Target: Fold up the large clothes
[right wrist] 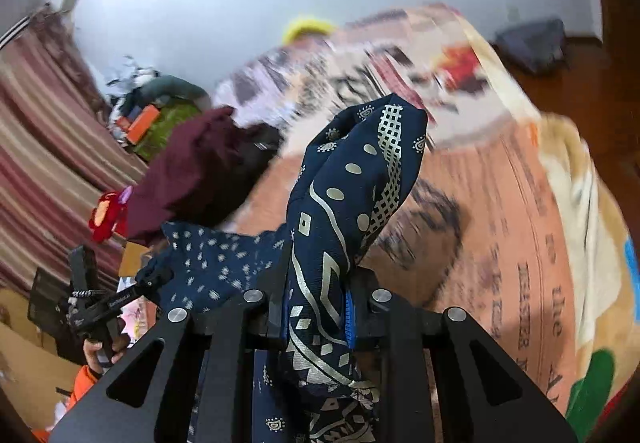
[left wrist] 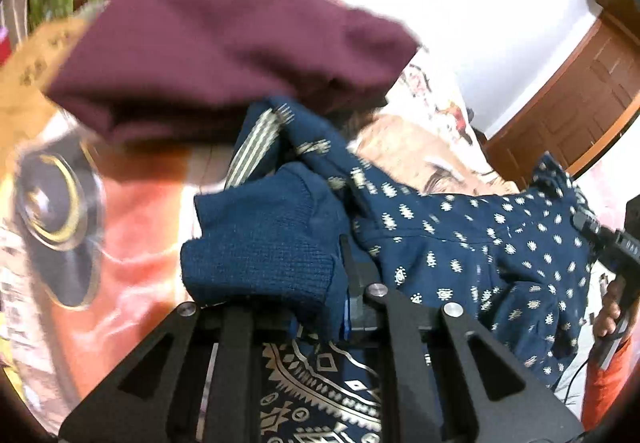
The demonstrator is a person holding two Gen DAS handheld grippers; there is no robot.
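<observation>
A large navy garment [left wrist: 480, 243] with a white printed pattern hangs stretched between my two grippers above the bed. My left gripper [left wrist: 344, 275] is shut on a part of it with a plain blue knit cuff [left wrist: 260, 243]. My right gripper [right wrist: 316, 283] is shut on a bunched fold of the same garment [right wrist: 352, 195], which stands up between the jaws. In the left wrist view the right gripper [left wrist: 608, 243] shows at the far right, held by a hand. In the right wrist view the left gripper [right wrist: 96, 303] shows at the lower left.
A maroon garment [left wrist: 224, 55] lies folded on the bed [right wrist: 500, 203], which has a printed orange and cream blanket. A heap of clothes [right wrist: 152, 107] lies by the striped curtain [right wrist: 36, 163]. A wooden door [left wrist: 580, 95] stands at the right.
</observation>
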